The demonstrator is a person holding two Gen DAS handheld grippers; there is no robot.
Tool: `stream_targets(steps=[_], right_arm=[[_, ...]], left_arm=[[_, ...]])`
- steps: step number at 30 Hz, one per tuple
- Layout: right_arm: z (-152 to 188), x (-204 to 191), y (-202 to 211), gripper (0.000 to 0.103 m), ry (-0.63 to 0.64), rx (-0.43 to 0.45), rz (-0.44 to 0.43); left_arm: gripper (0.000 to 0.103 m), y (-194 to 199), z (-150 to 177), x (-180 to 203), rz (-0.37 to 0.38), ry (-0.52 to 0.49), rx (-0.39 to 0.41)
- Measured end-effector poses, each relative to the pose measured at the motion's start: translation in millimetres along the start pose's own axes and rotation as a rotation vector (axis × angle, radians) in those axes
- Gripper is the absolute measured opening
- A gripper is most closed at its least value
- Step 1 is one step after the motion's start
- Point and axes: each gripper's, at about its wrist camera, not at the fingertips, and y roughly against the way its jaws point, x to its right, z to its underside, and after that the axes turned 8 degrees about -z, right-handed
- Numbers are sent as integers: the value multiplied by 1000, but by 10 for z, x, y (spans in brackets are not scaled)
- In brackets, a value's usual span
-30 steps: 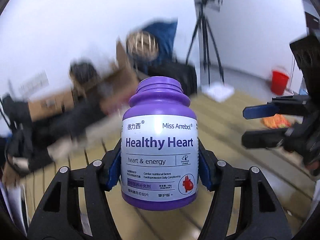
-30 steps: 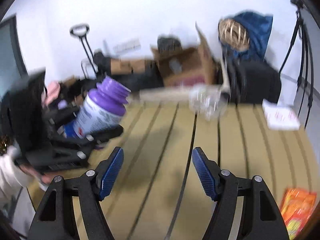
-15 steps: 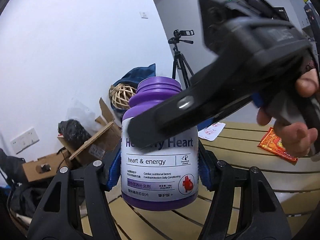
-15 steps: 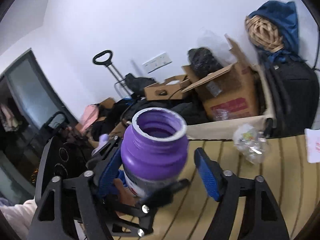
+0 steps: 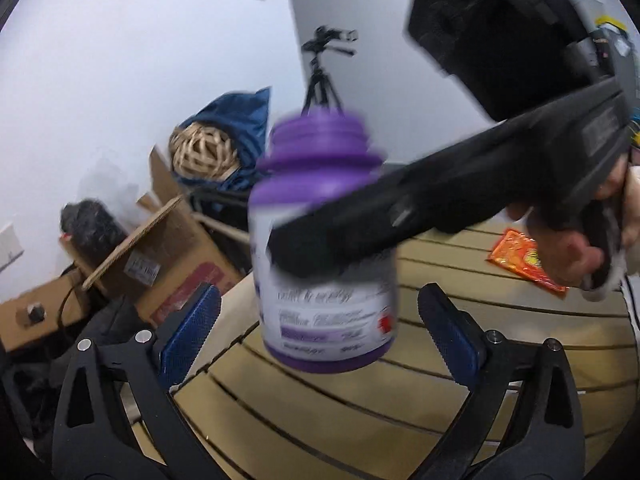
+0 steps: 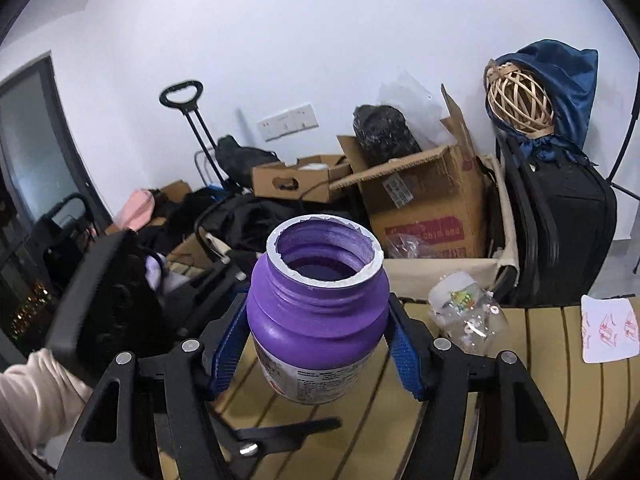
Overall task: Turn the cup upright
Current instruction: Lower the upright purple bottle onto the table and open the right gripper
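The right gripper (image 6: 316, 352) is clamped on a purple supplement bottle (image 6: 318, 316), its blue pads pressed against both sides just below the shoulder. The bottle stands mouth up, capless, held in the air above the slatted wooden table (image 6: 532, 360). In the left wrist view the left gripper (image 5: 318, 332) stands spread apart, its pads clear of the bottle (image 5: 326, 264) on either side. There the white label faces the camera but is too blurred to read; only a small red mark shows. That view alone shows an orange-red packet (image 5: 524, 260) and a tripod (image 5: 324, 76). The right wrist view alone shows a crumpled clear bag (image 6: 466, 316) and a white card with red marks (image 6: 610, 328).
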Motion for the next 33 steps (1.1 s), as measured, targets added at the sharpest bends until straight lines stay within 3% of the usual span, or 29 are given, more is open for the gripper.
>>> stream_targets(steps=[3, 5, 7, 11, 13, 18, 20, 26, 28, 33], right_arm=[[13, -5, 39, 69, 5, 2, 24], [16, -19, 86, 69, 12, 5, 31], [24, -34, 78, 69, 19, -7, 37], [60, -58, 26, 69, 41, -37, 91], [98, -72, 27, 69, 52, -44, 112], [192, -72, 83, 69, 32, -39, 114], [226, -82, 99, 69, 23, -43, 107], [501, -142, -252, 69, 93, -154, 198], [611, -103, -378, 69, 101, -173, 217], [818, 89, -688, 70, 95, -228, 283]], left_arm=[[103, 80, -26, 21, 33, 0, -2], [103, 182, -61, 91, 56, -69, 8], [103, 171, -75, 76, 35, -95, 21], [103, 133, -15, 9, 43, -24, -10], [103, 315, -34, 55, 4, -42, 93], [103, 605, -22, 75, 5, 66, 105], [103, 737, 53, 136, -33, 130, 119], [103, 630, 436, 136, -122, 228, -15], [103, 495, 574, 137, -132, 229, -101], [103, 285, 813, 185, -171, 200, -209]])
